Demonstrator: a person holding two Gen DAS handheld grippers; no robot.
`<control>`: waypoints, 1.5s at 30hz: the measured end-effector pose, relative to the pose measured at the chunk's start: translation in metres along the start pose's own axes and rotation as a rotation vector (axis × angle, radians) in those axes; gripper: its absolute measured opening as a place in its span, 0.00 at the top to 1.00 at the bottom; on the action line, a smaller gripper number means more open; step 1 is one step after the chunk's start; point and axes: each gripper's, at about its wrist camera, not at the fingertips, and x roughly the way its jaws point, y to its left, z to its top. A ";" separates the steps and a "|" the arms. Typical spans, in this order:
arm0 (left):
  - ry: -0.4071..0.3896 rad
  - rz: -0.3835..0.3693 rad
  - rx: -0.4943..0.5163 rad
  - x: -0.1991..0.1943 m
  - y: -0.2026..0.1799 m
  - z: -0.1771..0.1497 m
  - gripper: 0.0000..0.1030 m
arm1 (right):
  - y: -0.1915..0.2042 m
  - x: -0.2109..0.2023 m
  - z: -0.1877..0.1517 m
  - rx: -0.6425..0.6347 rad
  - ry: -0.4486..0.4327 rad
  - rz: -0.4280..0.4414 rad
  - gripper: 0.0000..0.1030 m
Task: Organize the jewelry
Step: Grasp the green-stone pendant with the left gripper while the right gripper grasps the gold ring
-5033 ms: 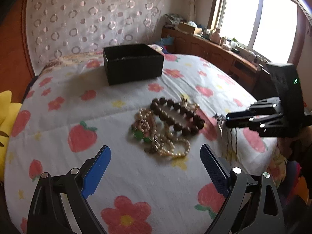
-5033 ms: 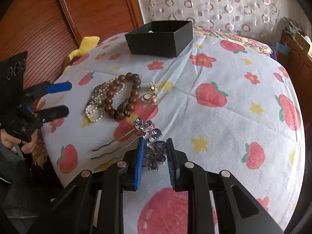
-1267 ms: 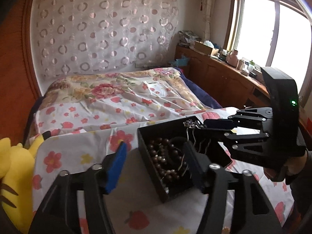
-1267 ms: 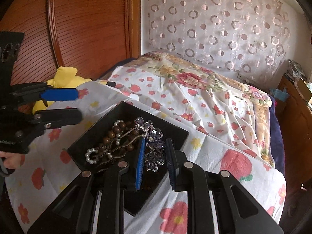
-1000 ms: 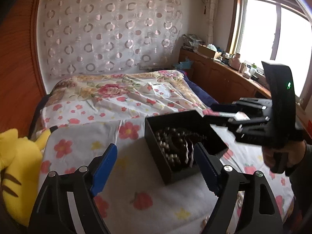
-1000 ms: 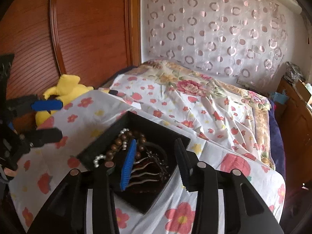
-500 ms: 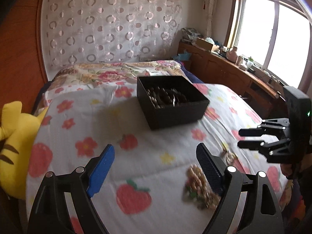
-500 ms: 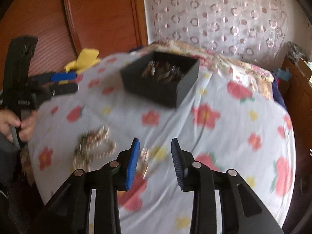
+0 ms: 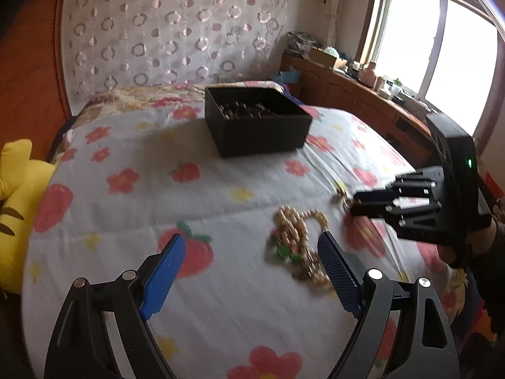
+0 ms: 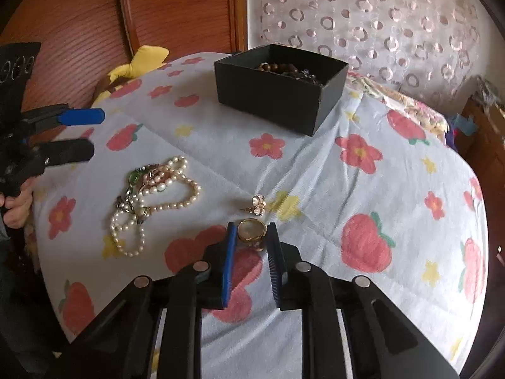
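Right tool is off the black box and back down at the floral cloth, its hairpin gone. A second ago it opened over the box and dropped the hairpin in; now the box holds the dark wooden beads and the pin, as far as I can tell from the clutter inside.

Current state:
- Right tool: jaws nearly together, straddling the gold ring. Pads sit just beside or touching the ring's sides; ring looks like it's resting on the cloth, so I can't tell if it's actually clamped.
- Left tool: jaws wide apart, nothing in them, hovering just short of the pearl tangle. Left view is motion-blurred.
- Small flower earring lies loose just beyond the ring.
- Pearl strands with the green stone lie to the left of the ring, well apart from the box.

Read: two items boxed, three groups left on the bed: ring, earring, pearls. Ring is the step in hand. Ring is small and rounded, so it could pop out sideways if the pinch is off-centre. Pearls likely go to the left tool; loose strands may trail and snag on the box rim.
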 end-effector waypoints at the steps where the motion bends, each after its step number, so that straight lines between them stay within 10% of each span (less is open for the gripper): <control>1: 0.008 -0.003 0.000 0.001 -0.002 -0.004 0.20 | 0.001 -0.001 -0.001 -0.005 -0.001 -0.003 0.80; 10: 0.035 -0.035 0.061 0.000 -0.034 -0.025 0.23 | -0.002 -0.025 -0.030 0.024 -0.012 -0.017 0.80; 17: 0.070 -0.029 0.080 0.010 -0.032 -0.019 0.66 | -0.007 -0.037 -0.048 0.081 -0.035 -0.024 0.80; 28: 0.098 -0.058 -0.032 0.036 -0.007 0.002 0.74 | -0.008 -0.037 -0.052 0.100 -0.065 -0.021 0.80; 45: 0.094 -0.035 0.069 0.025 -0.025 -0.001 0.89 | -0.008 -0.036 -0.052 0.099 -0.066 -0.023 0.79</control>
